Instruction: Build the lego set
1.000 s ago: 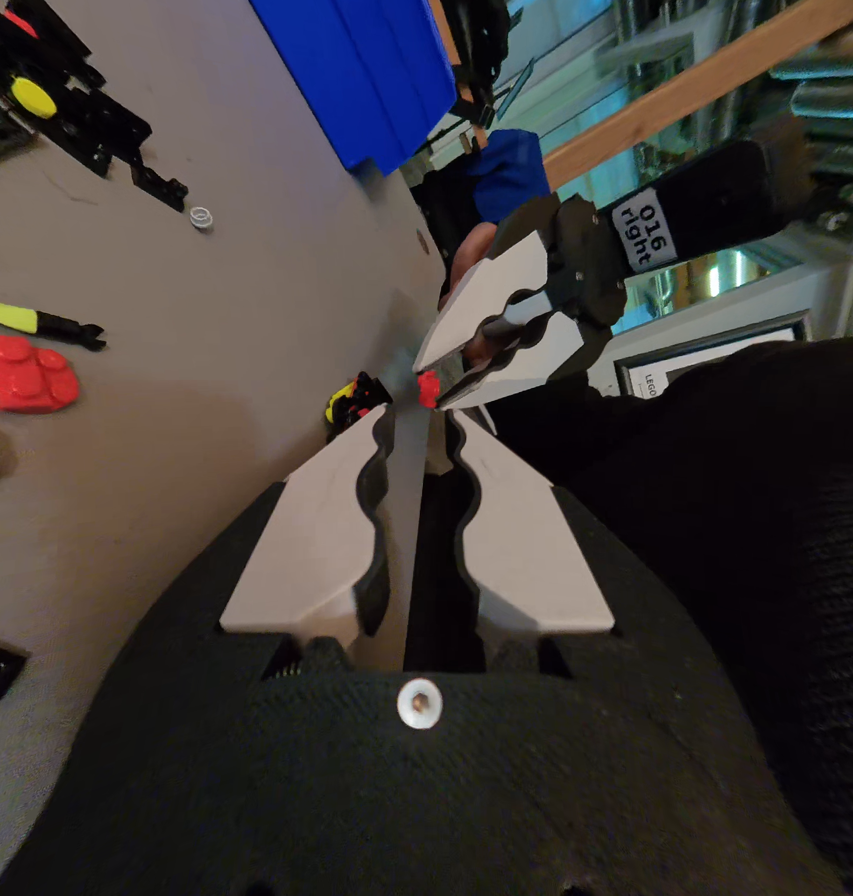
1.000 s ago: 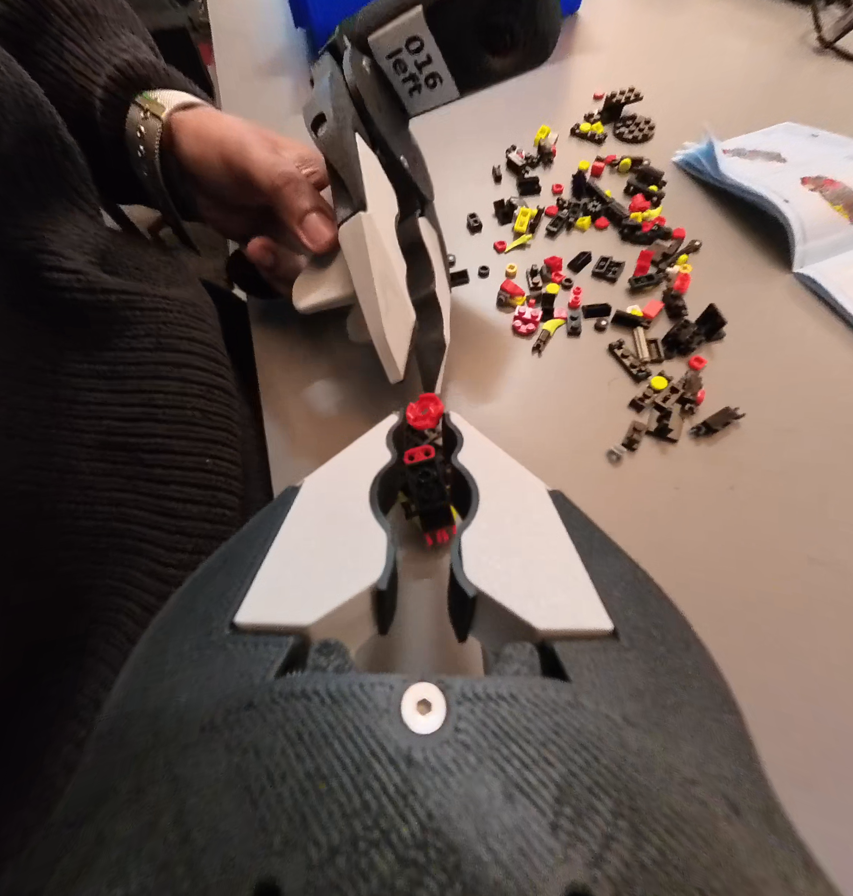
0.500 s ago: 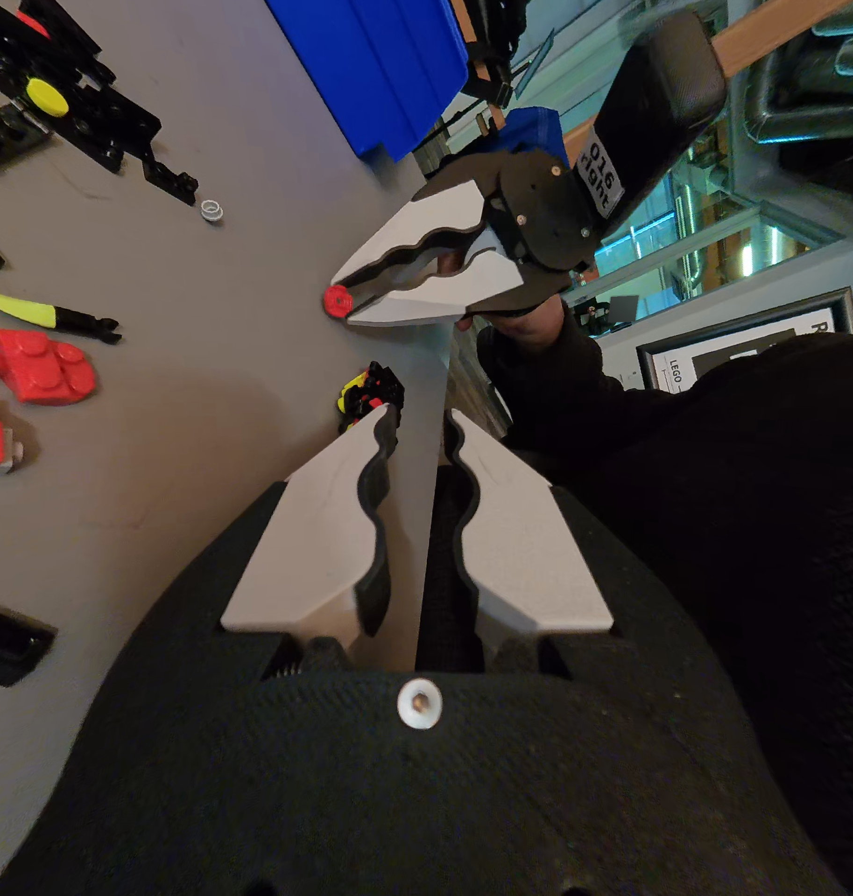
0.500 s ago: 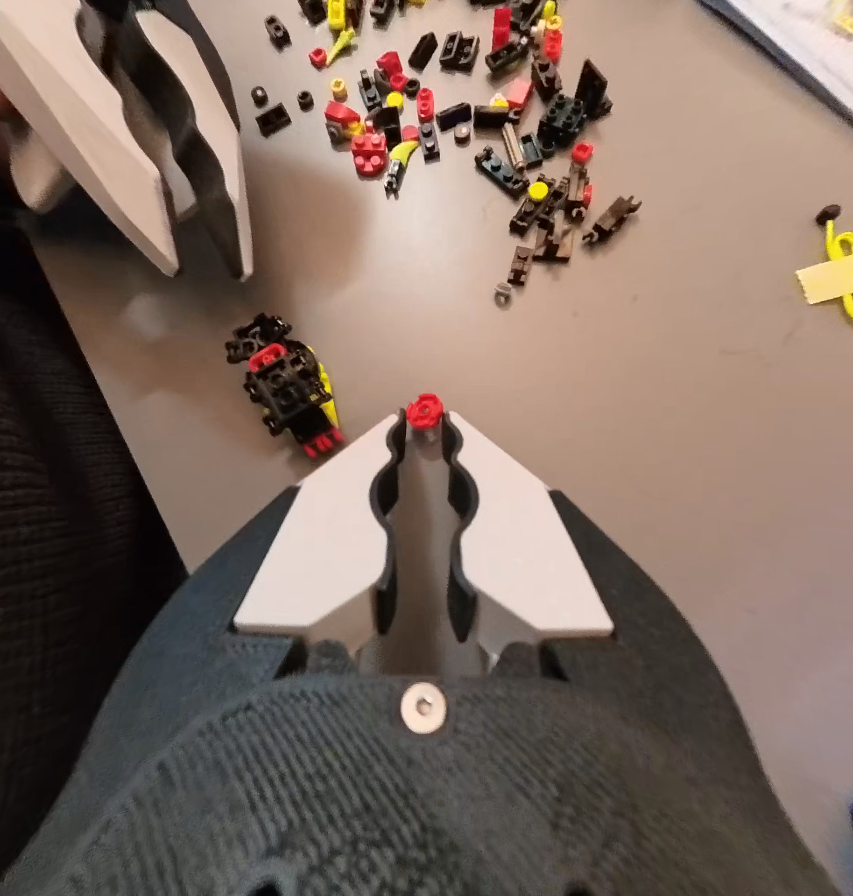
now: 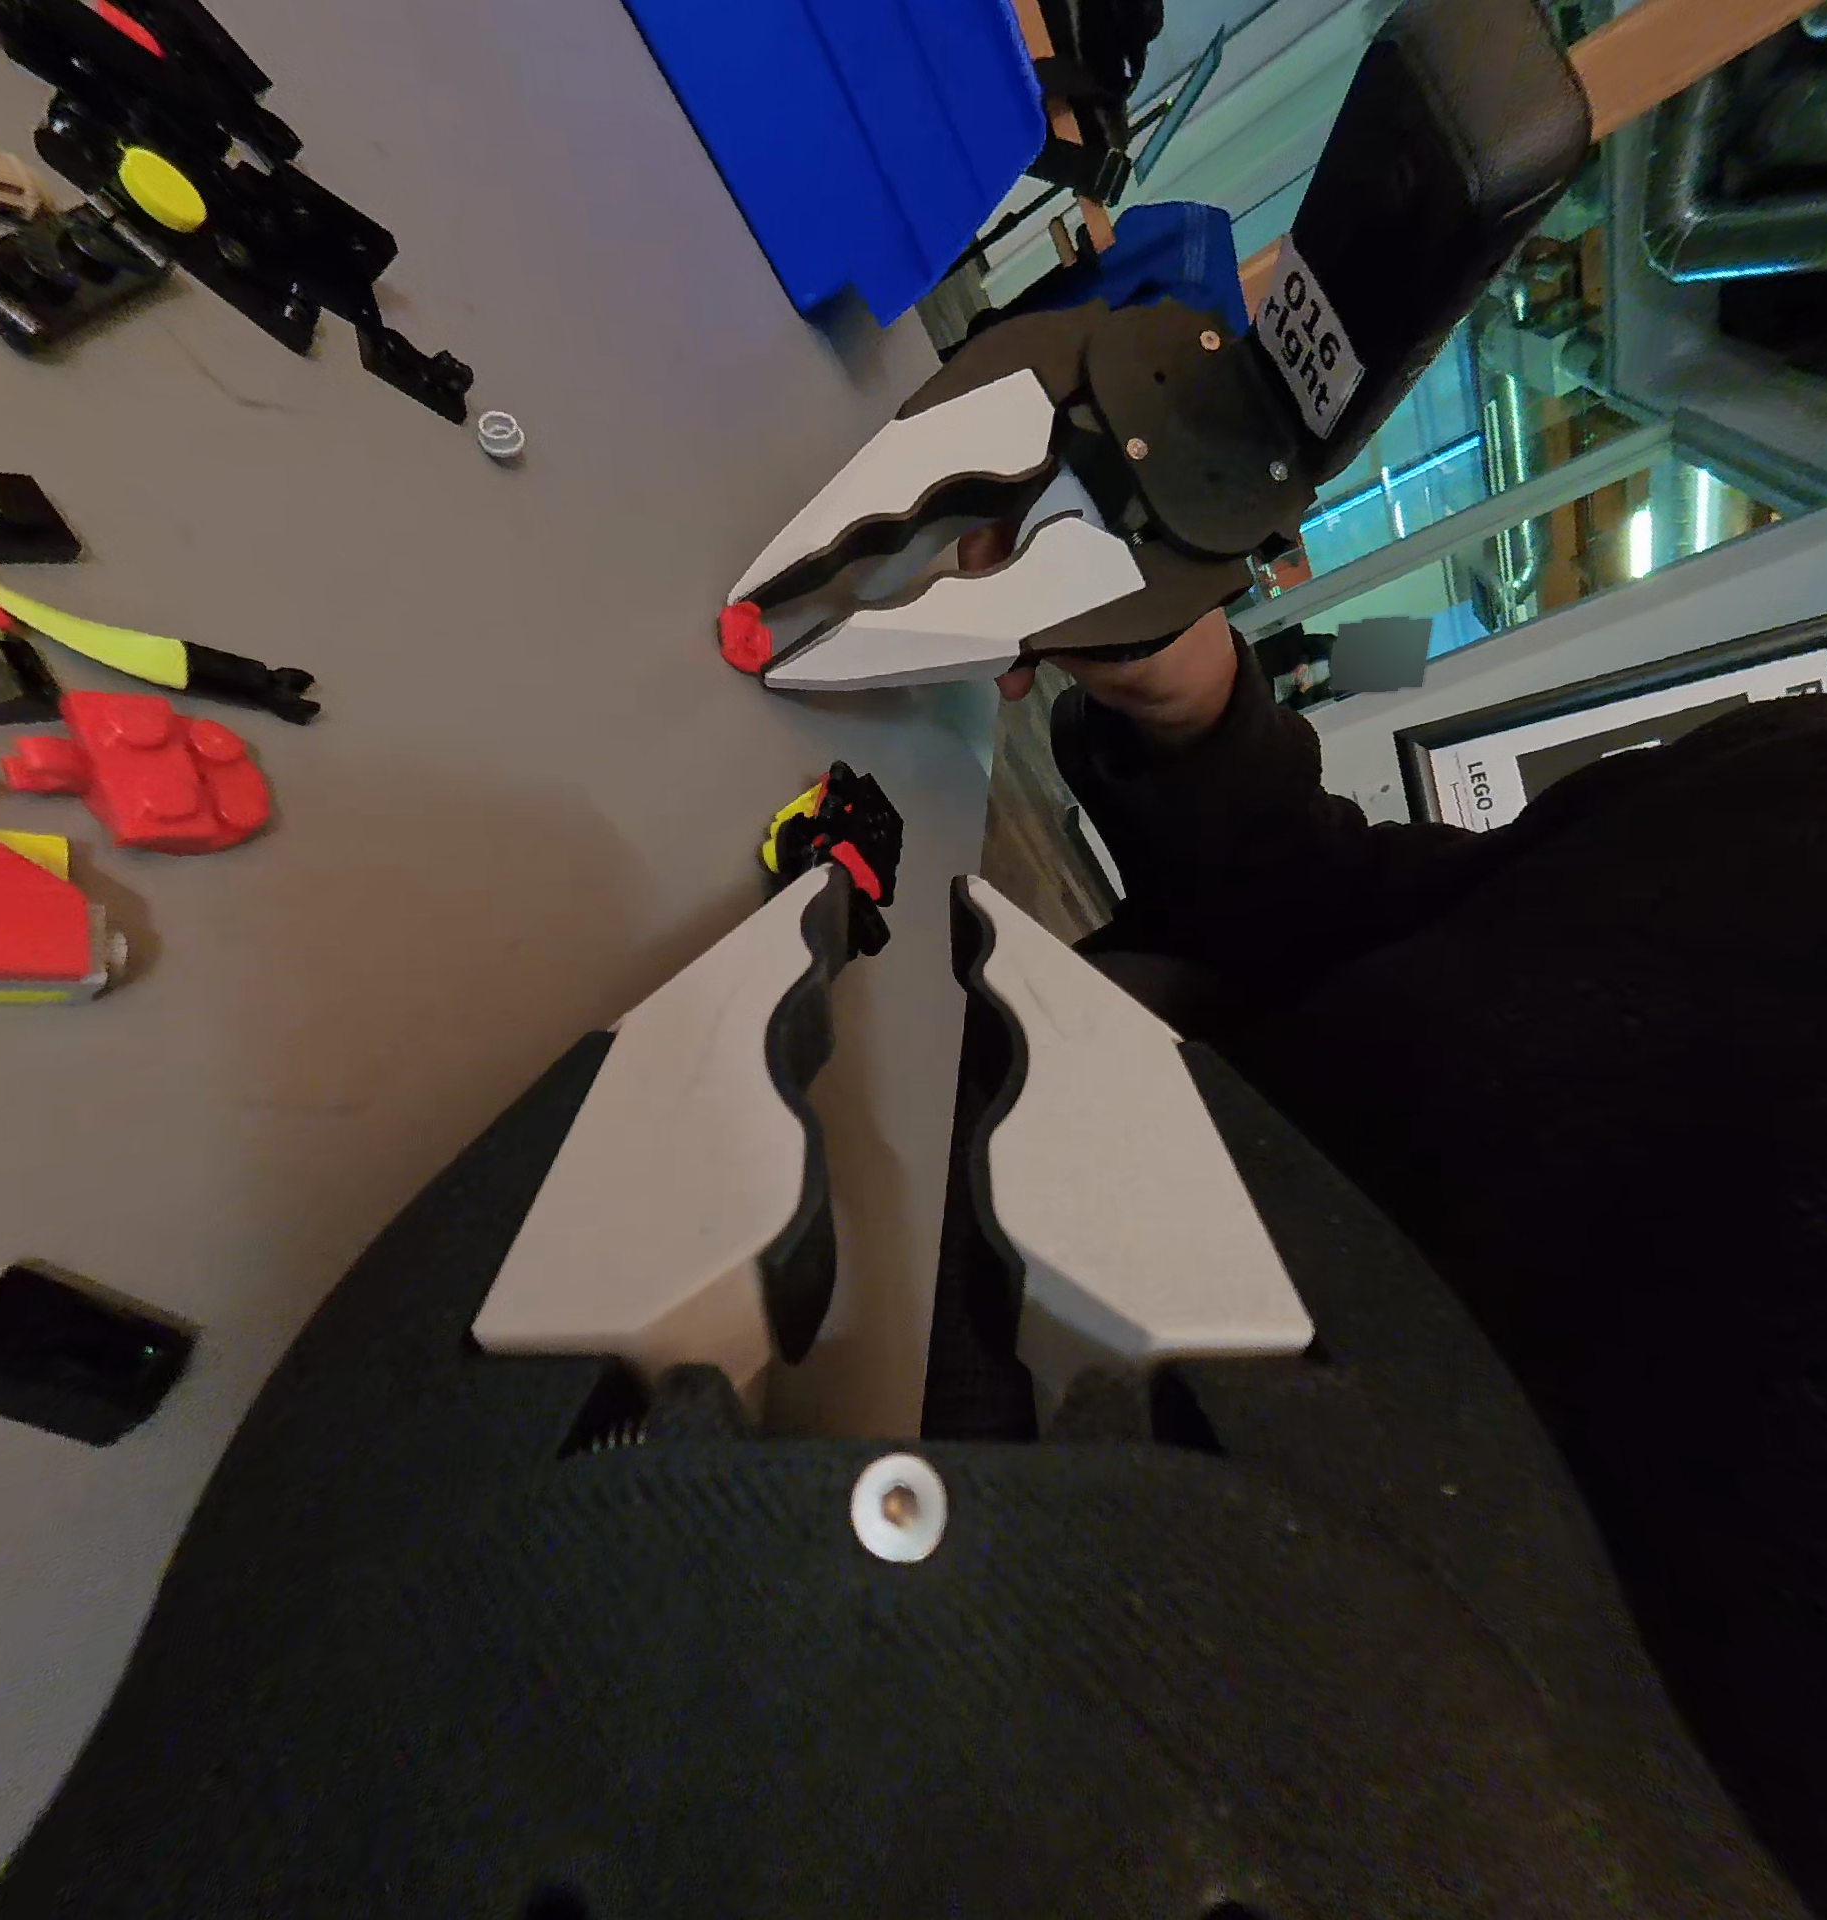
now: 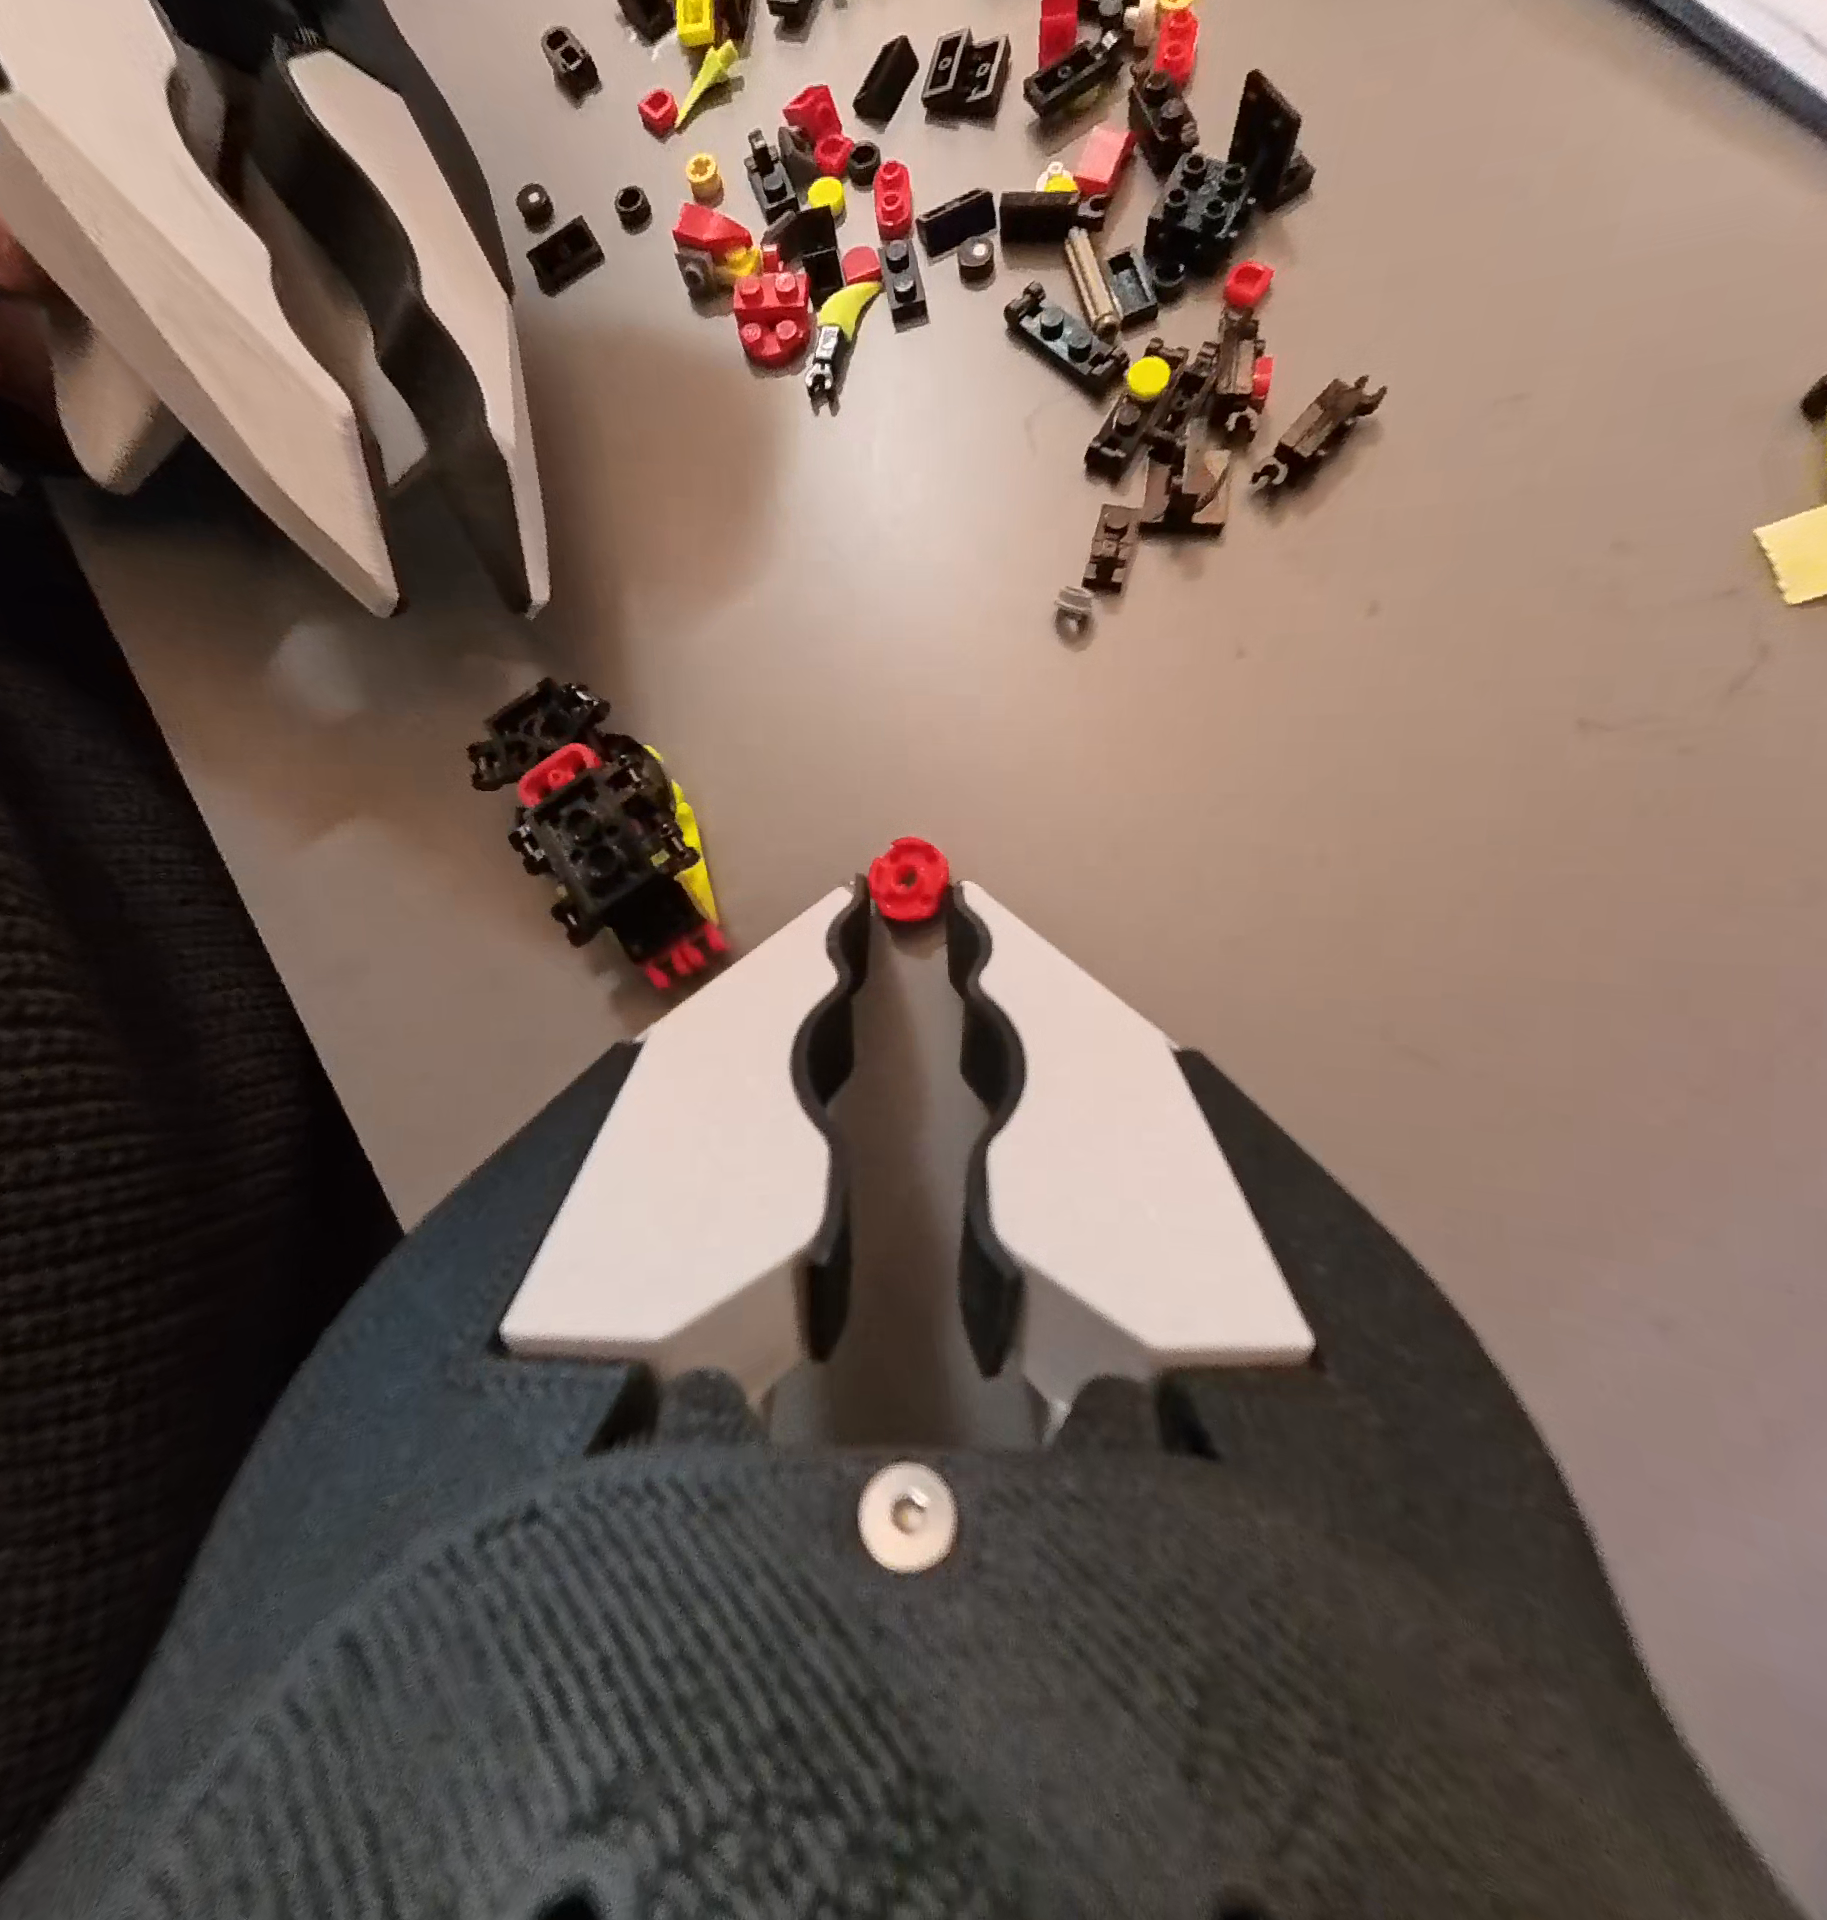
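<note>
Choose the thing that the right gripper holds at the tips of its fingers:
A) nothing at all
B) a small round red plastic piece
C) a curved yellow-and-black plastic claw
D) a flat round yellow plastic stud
B: the small round red plastic piece sits clamped between the tips of the right gripper, above the grey table; the left wrist view shows the same.
</note>
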### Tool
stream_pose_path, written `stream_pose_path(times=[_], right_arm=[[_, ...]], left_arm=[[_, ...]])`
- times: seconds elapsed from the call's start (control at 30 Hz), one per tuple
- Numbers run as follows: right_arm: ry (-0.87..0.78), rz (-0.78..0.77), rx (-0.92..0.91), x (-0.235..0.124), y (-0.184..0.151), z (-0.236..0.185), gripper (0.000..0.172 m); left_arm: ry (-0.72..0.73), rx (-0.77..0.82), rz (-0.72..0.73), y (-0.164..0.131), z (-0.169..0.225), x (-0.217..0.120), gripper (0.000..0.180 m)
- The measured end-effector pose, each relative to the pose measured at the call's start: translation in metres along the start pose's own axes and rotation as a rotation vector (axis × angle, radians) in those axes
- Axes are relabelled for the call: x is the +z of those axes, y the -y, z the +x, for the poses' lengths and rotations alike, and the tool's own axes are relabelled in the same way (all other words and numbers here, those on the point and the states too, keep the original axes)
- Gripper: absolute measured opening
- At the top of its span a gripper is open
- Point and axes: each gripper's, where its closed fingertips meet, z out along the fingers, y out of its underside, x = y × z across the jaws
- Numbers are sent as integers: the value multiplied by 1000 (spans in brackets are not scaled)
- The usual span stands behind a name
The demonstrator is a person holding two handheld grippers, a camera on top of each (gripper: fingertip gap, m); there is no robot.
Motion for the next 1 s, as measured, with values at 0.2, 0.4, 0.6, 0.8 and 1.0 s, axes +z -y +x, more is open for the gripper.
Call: stream_pose_path(times=[0.2, 0.4, 0.6, 0.8, 1.0], right_arm=[[-6, 4, 4, 0, 0, 2, 13], [-8, 10, 7, 0, 1, 3, 13], [-21, 9, 0, 0, 2, 3, 16], [-115, -10, -14, -3, 5, 10, 20], [-128, -4, 35, 0, 9, 7, 19]], left_arm=[[1, -8, 2, 1, -2, 0, 17], [2, -14, 8, 2, -4, -1, 17], [5, -7, 2, 1, -3, -1, 17], [9, -3, -7, -1, -3, 1, 17], [13, 2, -13, -2, -4, 2, 17]])
